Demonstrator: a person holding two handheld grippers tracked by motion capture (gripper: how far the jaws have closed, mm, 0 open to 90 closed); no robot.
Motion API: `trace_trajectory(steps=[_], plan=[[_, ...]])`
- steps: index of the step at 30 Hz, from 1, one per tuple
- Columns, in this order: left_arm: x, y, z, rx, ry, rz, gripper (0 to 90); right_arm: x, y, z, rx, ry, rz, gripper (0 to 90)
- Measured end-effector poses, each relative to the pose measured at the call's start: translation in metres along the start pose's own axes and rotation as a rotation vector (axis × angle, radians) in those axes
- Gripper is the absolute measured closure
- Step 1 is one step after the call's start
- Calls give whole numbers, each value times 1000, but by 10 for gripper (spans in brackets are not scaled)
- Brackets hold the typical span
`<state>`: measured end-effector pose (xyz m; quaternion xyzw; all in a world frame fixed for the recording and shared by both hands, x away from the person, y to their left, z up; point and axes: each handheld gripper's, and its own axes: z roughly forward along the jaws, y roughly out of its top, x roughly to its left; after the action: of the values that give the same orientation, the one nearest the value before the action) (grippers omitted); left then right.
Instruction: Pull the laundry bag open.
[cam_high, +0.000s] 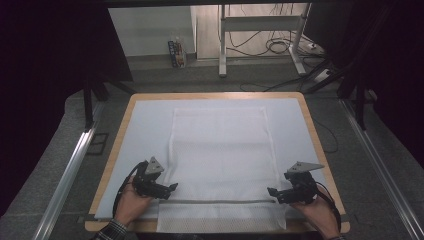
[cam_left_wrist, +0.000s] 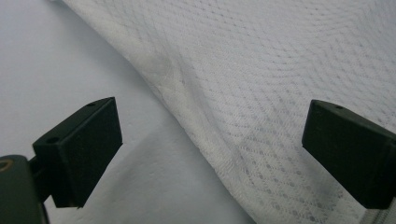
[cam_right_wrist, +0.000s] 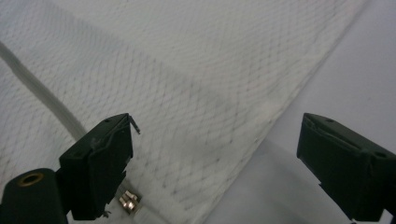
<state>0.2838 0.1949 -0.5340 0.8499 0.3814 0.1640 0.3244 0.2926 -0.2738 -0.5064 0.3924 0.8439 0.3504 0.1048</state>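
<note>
White mesh bag (cam_high: 222, 160) lies near the tabletop's front edge between wide-open left gripper (cam_high: 172, 187) and right gripper (cam_high: 271, 191), which could snag its weave.

The white mat (cam_high: 145, 120) on the table (cam_high: 122, 125) lies bare along its left and right strips and its far edge, so a hand could pass freely there. The middle, from near the far edge to over the near edge, is taken by a flat white mesh laundry bag (cam_high: 222, 150), low enough to cross. Its zipper (cam_high: 220, 201) runs across near the near edge.
</note>
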Motion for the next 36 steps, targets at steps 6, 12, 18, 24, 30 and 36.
trace_trajectory(steps=[6, 12, 18, 24, 30, 36], plan=[[-3, 0, 1, 7, 2, 19, 48, 5, -7, -4, 21, 20, 6, 90], [-2, 0, 2, 11, -2, 15, 48, 14, -17, -9, 71, 19, -14, 80], [-3, 0, 3, 15, -13, 29, 48, 26, -24, -15, 108, -17, -33, 92], [-3, 0, 3, 16, -9, 28, 49, 34, -28, -25, 115, -20, -12, 143], [-4, 0, 4, 16, -9, 36, 49, 34, -35, -37, 127, 5, 16, 238], [-4, 0, 4, 21, -2, 44, 49, 40, -43, -41, 162, 18, 7, 296]])
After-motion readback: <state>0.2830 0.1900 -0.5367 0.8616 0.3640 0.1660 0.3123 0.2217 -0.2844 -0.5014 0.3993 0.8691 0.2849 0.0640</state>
